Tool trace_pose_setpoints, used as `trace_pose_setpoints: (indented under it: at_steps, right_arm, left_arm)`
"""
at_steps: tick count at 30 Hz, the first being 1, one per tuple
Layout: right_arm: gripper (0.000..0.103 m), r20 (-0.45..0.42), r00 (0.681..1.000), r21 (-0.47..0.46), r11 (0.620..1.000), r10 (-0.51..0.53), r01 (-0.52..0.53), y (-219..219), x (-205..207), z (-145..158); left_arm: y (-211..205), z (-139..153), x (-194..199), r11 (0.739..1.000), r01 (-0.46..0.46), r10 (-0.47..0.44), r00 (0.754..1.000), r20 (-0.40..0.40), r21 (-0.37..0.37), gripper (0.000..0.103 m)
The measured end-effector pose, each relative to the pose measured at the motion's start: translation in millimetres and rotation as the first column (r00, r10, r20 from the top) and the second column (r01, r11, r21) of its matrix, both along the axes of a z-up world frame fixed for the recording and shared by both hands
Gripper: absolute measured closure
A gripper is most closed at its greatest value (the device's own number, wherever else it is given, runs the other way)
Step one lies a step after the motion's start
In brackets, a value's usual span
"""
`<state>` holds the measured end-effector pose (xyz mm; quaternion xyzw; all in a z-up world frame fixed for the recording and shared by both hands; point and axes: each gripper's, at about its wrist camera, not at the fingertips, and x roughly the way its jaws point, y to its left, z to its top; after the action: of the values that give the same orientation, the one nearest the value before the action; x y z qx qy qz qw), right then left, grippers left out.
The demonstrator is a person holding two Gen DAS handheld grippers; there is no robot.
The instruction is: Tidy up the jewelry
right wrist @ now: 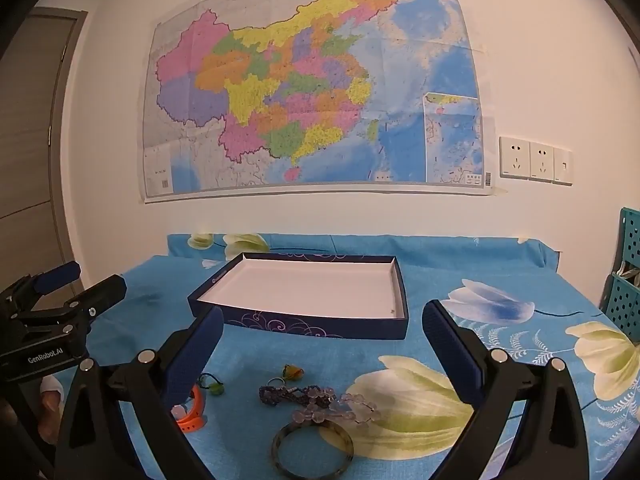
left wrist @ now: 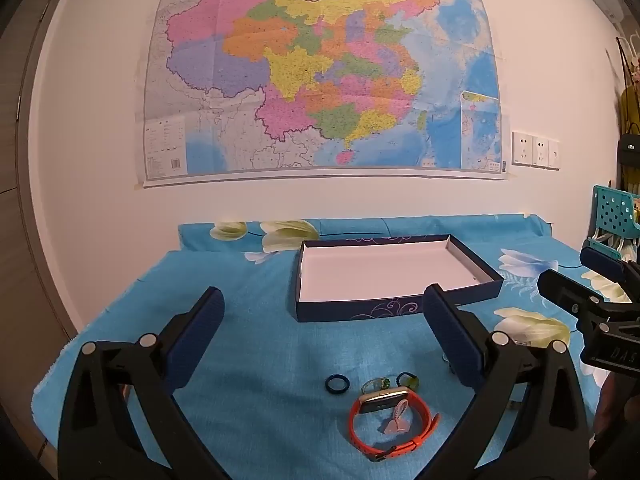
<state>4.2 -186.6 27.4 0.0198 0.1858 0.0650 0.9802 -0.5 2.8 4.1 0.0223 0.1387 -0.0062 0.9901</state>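
An empty navy box with a white inside (left wrist: 384, 270) (right wrist: 312, 284) lies on the blue flowered cloth. In the left wrist view my left gripper (left wrist: 320, 312) is open above an orange watch (left wrist: 390, 420), a small blue ring (left wrist: 337, 383), a green ring (left wrist: 376, 385) and a pink charm (left wrist: 396, 422). In the right wrist view my right gripper (right wrist: 320, 328) is open above a dark bangle (right wrist: 312, 448), a clear bead bracelet (right wrist: 340, 404), a purple braided bracelet (right wrist: 284, 394) and a small green-orange ring (right wrist: 292, 372). Both grippers are empty.
The table stands against a white wall with a large map (left wrist: 320, 68) and wall sockets (right wrist: 534, 160). A teal perforated rack (right wrist: 626, 276) stands at the right edge. The other gripper shows at each view's side: the right gripper (left wrist: 600, 300) and the left gripper (right wrist: 52, 312).
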Motion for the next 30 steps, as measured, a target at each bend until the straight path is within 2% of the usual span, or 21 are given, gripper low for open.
trace_pose_setpoints:
  at_steps: [30]
  right_arm:
    - [0.007,0.011,1.000,0.011,1.000,0.001,-0.001,-0.9,-5.0,-0.2]
  left_arm:
    - [0.9,-2.4,-1.9,1.000,-0.003,0.003,1.000,0.005,0.001,0.005]
